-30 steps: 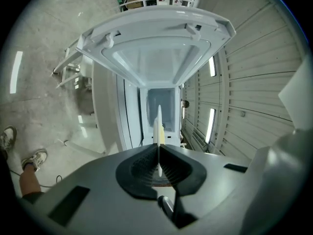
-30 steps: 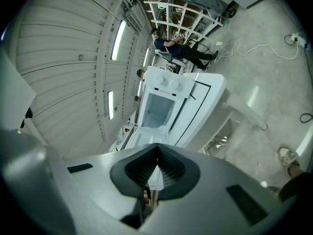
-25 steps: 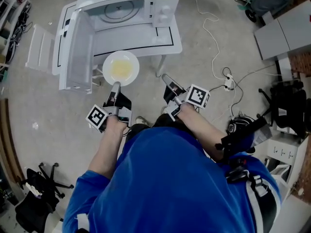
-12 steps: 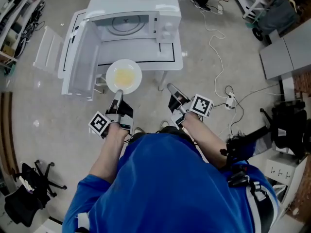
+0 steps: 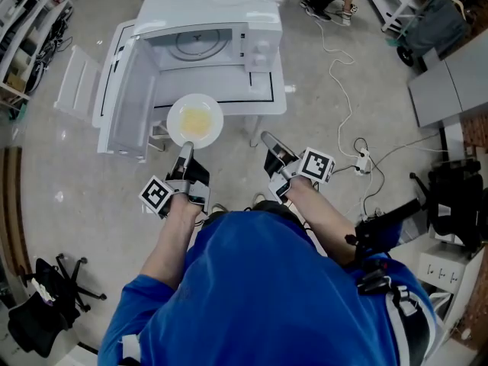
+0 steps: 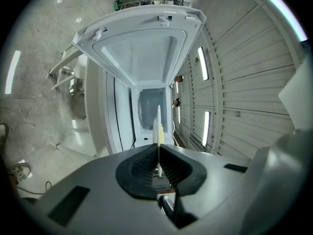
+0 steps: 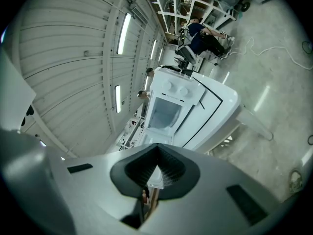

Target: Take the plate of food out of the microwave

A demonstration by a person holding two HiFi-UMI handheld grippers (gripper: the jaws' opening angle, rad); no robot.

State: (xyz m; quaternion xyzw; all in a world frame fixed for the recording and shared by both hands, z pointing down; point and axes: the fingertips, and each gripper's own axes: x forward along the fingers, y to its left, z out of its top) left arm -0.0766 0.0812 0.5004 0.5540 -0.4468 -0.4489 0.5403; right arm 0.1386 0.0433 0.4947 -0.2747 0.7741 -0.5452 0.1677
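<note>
A: Entry: site type?
B: Workshop or lab hall.
A: Grounds?
B: Bare concrete floor (image 5: 69,204); loose cables (image 5: 335,59) trailing across it; metal shelving (image 5: 23,17) along the sides; ribbed panel walls (image 7: 68,48).

Seen from overhead, the food (image 5: 195,119) on the plate (image 5: 178,110) is only a yellow smear, too small for me to name. The plate's near rim vanishes between the clamped jaws of my left gripper (image 5: 185,148). In the left gripper view the plate shows edge-on, its contents hidden. My blue shirt (image 5: 274,296) blocks everything beneath me. The microwave (image 5: 213,10) hides the back of its own chamber, and with its open door (image 5: 130,105) it covers most of the table (image 5: 267,90). Shelving (image 5: 23,14) is cut off at the upper left edge. In the right gripper view a distant seated person (image 7: 203,38) is too small to make out.
</note>
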